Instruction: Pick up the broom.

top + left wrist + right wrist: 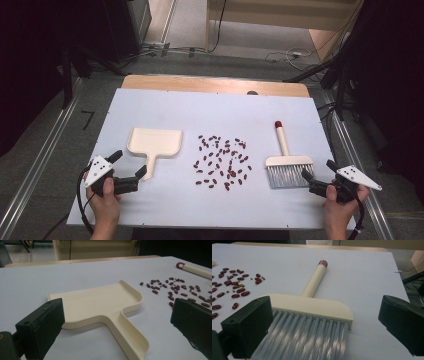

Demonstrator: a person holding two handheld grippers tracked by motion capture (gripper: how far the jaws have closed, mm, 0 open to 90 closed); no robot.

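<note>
A cream dustpan [155, 141] lies flat on the white board [220, 107], its handle pointing toward me. My left gripper [129, 163] hovers at that handle with its jaws wide open; in the left gripper view the dustpan [100, 302] lies ahead and its handle runs between the jaws of my left gripper [117, 315], untouched. Several red beans [221, 162] are scattered mid-board. A brush [288, 165] with grey bristles and a red-tipped cream handle lies to their right. My right gripper [318, 169] is open just beside the bristles; the brush [312, 310] sits ahead of my right gripper [325, 313].
The board rests on a wooden table [215, 84] whose far edge shows beyond it. Metal rails [45, 145] run along both sides on the floor, and cables lie on the floor past the table. Small green bits sit among the beans [232, 287].
</note>
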